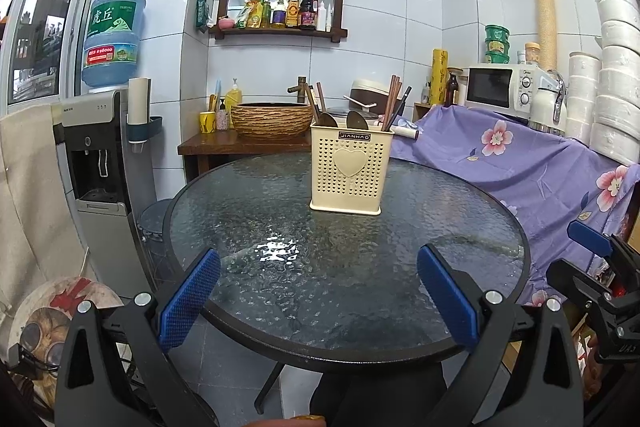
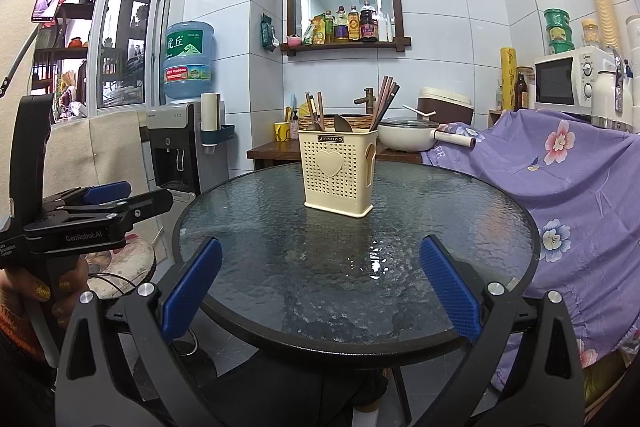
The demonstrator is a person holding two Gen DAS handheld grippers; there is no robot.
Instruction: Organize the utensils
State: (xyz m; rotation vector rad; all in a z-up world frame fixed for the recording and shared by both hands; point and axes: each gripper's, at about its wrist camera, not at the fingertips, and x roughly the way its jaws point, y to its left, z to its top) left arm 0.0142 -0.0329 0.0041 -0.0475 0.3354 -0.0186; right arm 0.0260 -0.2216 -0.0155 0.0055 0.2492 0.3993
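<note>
Setting: small home kitchen/dining corner, walls in white tile (image 2: 440,39). Evidence: wooden wall shelf (image 1: 280,31) with sauce and oil bottles (image 2: 352,25); water dispenser (image 1: 100,155) carrying a blue bottle (image 1: 114,39); microwave (image 1: 500,87); rice cooker (image 2: 444,105); lidded pot (image 2: 406,135); woven-pattern basin (image 1: 272,119) under a tap on a wooden stand. Centre: round textured-glass table (image 1: 280,287) holding a cream utensil caddy (image 1: 348,171) with chopsticks and spoons; flowered purple cloth (image 2: 560,179) drapes the furniture beside it.
</note>
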